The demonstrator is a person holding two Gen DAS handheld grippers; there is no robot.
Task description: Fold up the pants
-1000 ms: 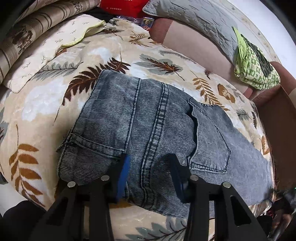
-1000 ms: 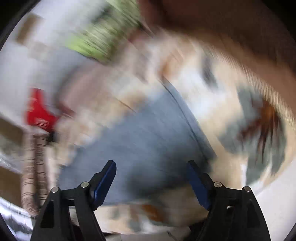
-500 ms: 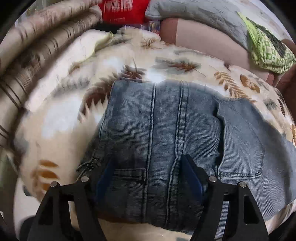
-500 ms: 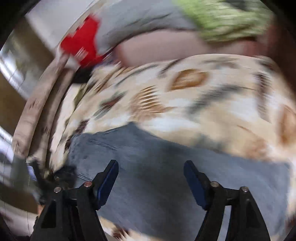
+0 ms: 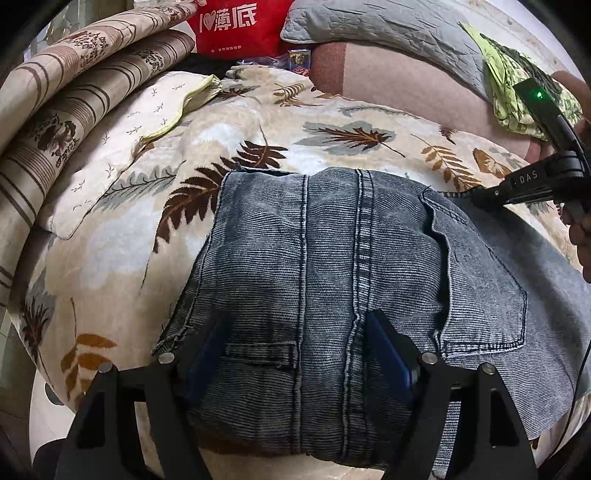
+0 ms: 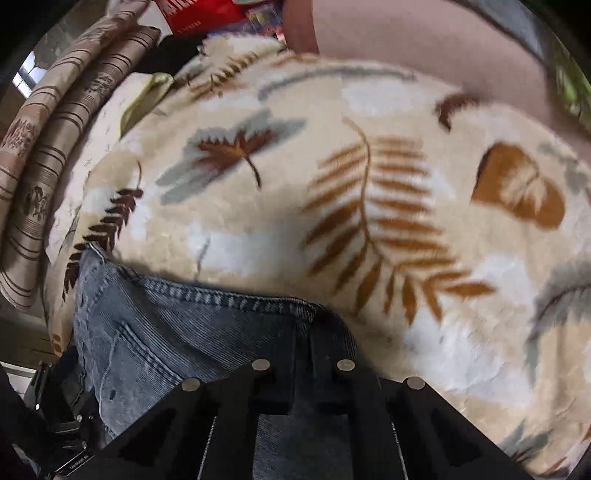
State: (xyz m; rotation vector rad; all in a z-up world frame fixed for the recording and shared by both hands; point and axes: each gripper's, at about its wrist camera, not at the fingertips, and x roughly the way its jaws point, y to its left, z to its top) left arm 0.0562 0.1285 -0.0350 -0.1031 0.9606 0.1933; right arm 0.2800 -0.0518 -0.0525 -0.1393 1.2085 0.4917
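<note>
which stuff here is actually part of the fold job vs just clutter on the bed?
In the job:
- jeans, spread on the leaf-print blanket
- left tool, open over the near end
- right tool, shut on the jeans' far edge

Lying about:
- red bag
- grey pillow
- green patterned cloth
- striped bedding
- cream pillow

Leaf-print blanket (image 5: pixel 258 122) spreads ahead of the hand-held gripper; striped bedding (image 5: pixel 74 96) far left, red bag (image 5: pixel 236 29) and grey quilted pillow (image 5: pixel 388 33) beyond, green cloth (image 5: pixel 513 88) right.
</note>
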